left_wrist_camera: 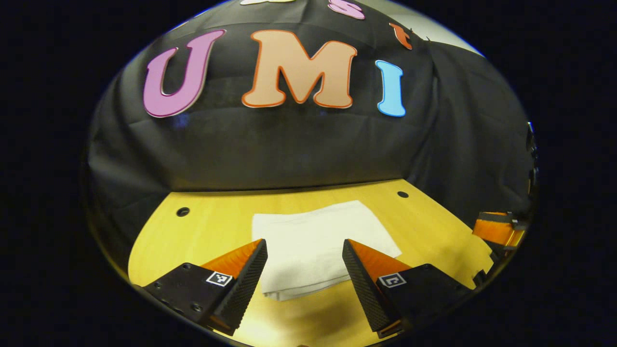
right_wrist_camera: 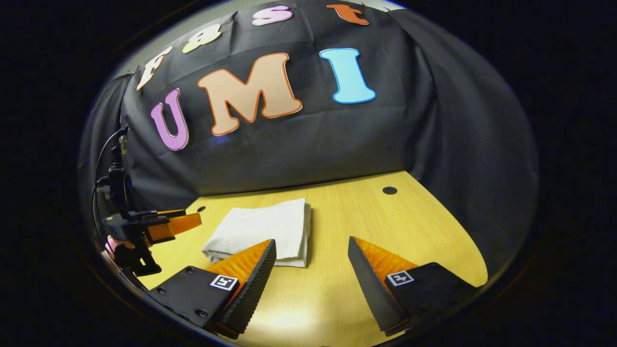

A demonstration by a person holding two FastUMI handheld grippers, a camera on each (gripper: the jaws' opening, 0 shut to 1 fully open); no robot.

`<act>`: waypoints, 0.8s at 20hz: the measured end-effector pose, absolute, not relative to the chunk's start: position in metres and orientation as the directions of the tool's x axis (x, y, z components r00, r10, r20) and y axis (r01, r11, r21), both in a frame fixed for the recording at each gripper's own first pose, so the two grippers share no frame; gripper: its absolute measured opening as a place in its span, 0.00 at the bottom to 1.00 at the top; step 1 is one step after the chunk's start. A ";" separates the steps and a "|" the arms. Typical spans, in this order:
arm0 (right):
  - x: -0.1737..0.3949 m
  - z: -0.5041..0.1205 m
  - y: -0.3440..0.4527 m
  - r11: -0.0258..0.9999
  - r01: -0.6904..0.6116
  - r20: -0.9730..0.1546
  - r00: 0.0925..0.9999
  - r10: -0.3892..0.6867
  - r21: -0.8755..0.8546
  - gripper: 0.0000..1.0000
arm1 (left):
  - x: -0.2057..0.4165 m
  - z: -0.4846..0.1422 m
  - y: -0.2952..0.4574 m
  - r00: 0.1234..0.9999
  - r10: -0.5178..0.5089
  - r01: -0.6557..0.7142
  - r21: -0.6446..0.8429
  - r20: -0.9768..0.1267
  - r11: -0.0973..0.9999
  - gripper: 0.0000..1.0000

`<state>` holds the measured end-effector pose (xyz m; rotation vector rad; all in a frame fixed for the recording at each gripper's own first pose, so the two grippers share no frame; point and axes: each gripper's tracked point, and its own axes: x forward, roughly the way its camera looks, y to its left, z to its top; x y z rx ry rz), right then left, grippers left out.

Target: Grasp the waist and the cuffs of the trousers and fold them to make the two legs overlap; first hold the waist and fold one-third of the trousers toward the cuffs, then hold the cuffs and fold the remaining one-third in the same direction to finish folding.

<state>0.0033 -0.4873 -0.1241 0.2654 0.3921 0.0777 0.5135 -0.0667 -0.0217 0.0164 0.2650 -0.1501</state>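
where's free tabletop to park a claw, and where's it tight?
Bare yellow wooden tabletop lies right of the folded white trousers, out to the black cloth wall, past a small dark hole. A second bare strip runs left of the trousers. It is tight at the trousers, where the open left claw and open right claw hover.

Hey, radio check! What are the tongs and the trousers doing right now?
Left tongs open, empty. Right tongs open, empty. Trousers folded in a neat stack on the table, untouched. Nothing in the way.
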 end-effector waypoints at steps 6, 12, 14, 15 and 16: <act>-0.006 -0.102 -0.465 0.956 -0.023 -0.316 0.941 0.119 0.292 0.96 | 0.459 -0.039 0.009 0.951 -0.017 0.024 0.020 -0.308 1.000 0.94; -0.015 -0.093 -0.450 0.962 -0.012 -0.309 0.946 0.100 0.274 0.96 | 0.426 -0.050 0.031 0.947 -0.019 0.007 -0.039 -0.321 0.999 0.94; -0.019 -0.092 -0.448 0.964 -0.006 -0.311 0.946 0.092 0.267 0.96 | 0.425 -0.053 0.035 0.946 -0.024 0.010 -0.045 -0.324 0.999 0.94; -0.021 -0.092 -0.448 0.965 -0.002 -0.314 0.945 0.088 0.264 0.96 | 0.426 -0.055 0.034 0.945 -0.025 0.012 -0.044 -0.325 0.999 0.94; -0.022 -0.092 -0.448 0.965 0.003 -0.318 0.944 0.084 0.263 0.97 | 0.425 -0.056 0.035 0.943 -0.025 0.012 -0.042 -0.332 0.999 0.94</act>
